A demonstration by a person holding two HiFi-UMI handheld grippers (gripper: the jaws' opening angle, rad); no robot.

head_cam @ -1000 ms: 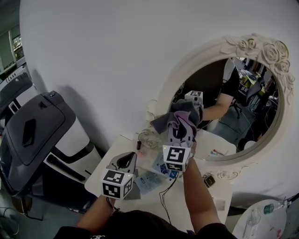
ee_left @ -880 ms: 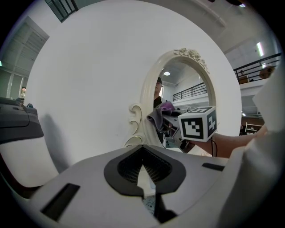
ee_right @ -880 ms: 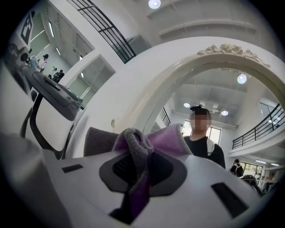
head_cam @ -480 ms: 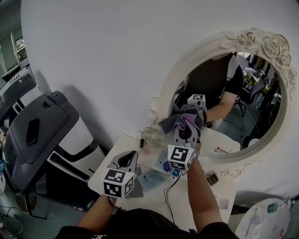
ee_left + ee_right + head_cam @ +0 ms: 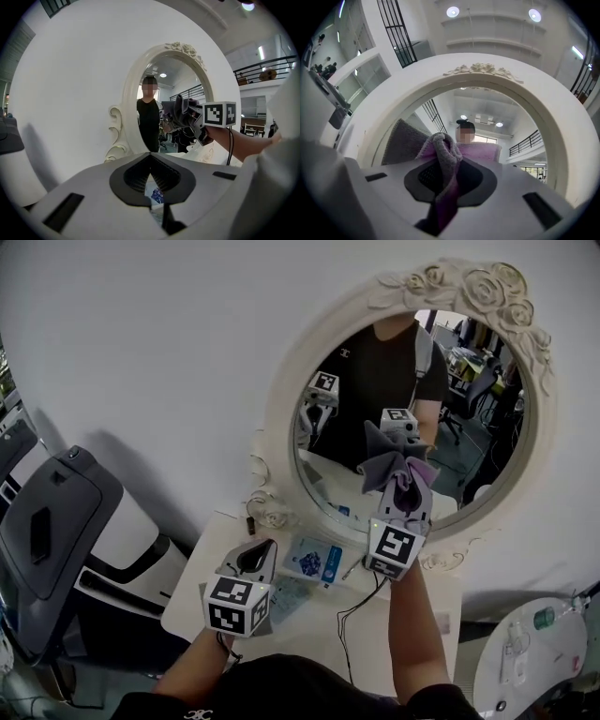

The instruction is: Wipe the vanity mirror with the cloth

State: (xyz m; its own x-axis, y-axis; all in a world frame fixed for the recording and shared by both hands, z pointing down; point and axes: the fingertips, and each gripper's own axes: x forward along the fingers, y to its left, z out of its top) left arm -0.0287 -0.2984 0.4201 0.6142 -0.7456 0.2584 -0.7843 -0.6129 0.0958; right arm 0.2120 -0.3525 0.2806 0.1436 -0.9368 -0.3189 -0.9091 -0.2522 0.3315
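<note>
The oval vanity mirror (image 5: pixel 412 390) in its ornate white frame leans against the white wall behind the table. My right gripper (image 5: pixel 405 493) is raised in front of the lower glass, shut on a grey and purple cloth (image 5: pixel 392 463). The cloth meets its own reflection there; I cannot tell whether it touches the glass. In the right gripper view the cloth (image 5: pixel 445 161) bunches between the jaws, with the mirror frame (image 5: pixel 483 70) arching above. My left gripper (image 5: pixel 258 551) hovers low over the table, shut and empty. The left gripper view shows its tips (image 5: pixel 151 177) together, with the right gripper (image 5: pixel 190 117) to the right.
A small white table (image 5: pixel 300 638) carries blue packets (image 5: pixel 314 561) and a black cable (image 5: pixel 352 610). To the left of the table stands a grey and white machine (image 5: pixel 56 521). A round white object (image 5: pixel 530 662) sits at the lower right.
My right gripper has carried the cloth up and to the right, from the mirror's left edge to its lower middle. The head view has swung toward the mirror. The left gripper has stayed put.
</note>
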